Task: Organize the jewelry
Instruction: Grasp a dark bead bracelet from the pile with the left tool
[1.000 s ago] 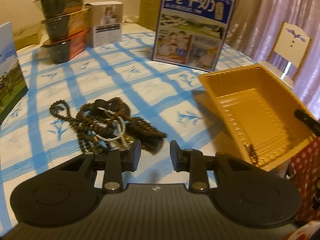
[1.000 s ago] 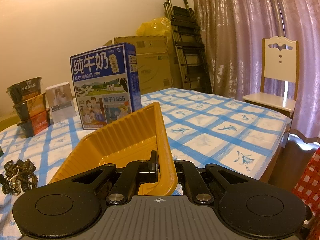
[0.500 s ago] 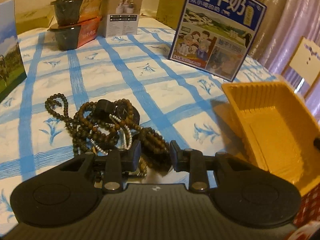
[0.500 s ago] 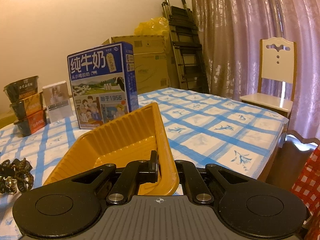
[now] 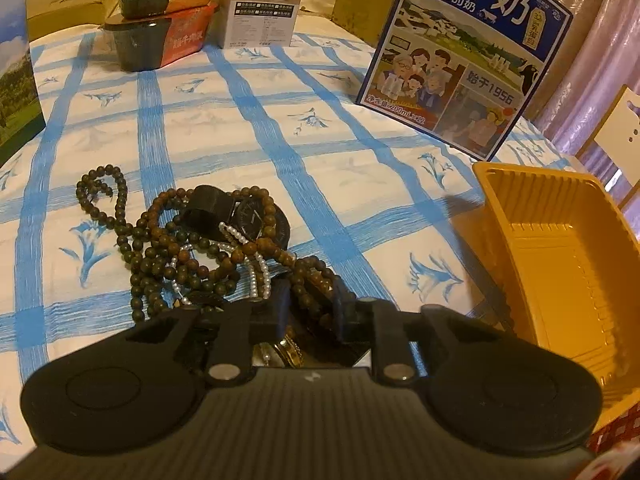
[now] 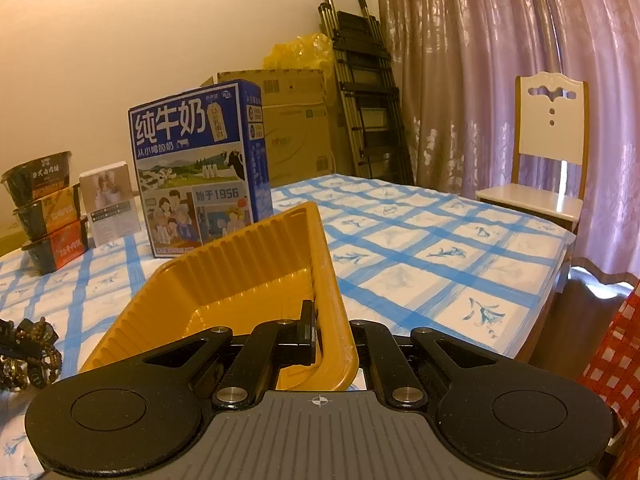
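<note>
A tangled pile of jewelry (image 5: 208,248) lies on the blue-checked tablecloth: dark and brown bead strings, a pearl strand and a black watch (image 5: 240,216). My left gripper (image 5: 310,300) is down at the pile's near edge, its jaws closing. A loop of the brown bead string (image 5: 312,276) fills the gap between the pads. A gold-coloured piece (image 5: 286,354) shows under the fingers. The yellow plastic tray (image 5: 560,264) stands to the right, tilted up. My right gripper (image 6: 326,330) is shut on the yellow tray's side wall (image 6: 328,280). The jewelry pile (image 6: 28,352) sits at the far left in the right wrist view.
A blue milk carton box (image 5: 460,60) stands behind the tray. Stacked instant-noodle bowls (image 5: 160,12) and a small white box (image 5: 264,4) are at the table's back. A white chair (image 6: 548,168), curtains, a folded ladder and cardboard boxes stand beyond the table. Red checked fabric (image 6: 616,352) is at the right.
My left gripper has moved forward and down into the jewelry pile, and its jaws have narrowed around the brown bead string. The right gripper and the tray have stayed put.
</note>
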The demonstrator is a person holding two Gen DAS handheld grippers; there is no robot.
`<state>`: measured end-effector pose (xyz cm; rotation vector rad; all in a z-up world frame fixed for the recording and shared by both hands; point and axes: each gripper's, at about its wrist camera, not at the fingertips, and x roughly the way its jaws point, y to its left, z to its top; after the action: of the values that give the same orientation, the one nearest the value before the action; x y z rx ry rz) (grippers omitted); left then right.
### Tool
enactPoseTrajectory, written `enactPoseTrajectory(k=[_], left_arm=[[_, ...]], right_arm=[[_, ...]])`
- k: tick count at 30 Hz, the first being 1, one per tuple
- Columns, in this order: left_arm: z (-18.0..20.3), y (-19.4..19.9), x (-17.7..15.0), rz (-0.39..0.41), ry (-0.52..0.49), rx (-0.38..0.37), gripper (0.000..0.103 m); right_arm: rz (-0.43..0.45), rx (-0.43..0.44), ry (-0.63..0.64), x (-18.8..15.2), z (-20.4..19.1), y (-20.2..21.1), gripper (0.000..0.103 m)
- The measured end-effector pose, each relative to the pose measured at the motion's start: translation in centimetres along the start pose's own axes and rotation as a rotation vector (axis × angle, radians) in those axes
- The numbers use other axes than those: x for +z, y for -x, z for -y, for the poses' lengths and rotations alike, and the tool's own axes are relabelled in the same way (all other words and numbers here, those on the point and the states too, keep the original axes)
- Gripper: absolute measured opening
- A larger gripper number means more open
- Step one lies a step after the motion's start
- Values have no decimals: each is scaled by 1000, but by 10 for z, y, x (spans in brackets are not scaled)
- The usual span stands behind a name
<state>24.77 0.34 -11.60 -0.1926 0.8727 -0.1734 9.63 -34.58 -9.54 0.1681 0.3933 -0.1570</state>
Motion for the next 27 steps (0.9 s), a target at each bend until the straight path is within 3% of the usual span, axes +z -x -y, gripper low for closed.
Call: enactPoseTrajectory(k=[2,15,27], left_arm=[[0,2,1,9,-13,-1,6],[15,43,0,71,-87,-62,6],[53,92,3,131,-137,-195,6]], right_arm=[[0,1,0,0,0,0,5],[-8,11,3,0,-2,1,5],[-12,16,7,1,-4,2,5]])
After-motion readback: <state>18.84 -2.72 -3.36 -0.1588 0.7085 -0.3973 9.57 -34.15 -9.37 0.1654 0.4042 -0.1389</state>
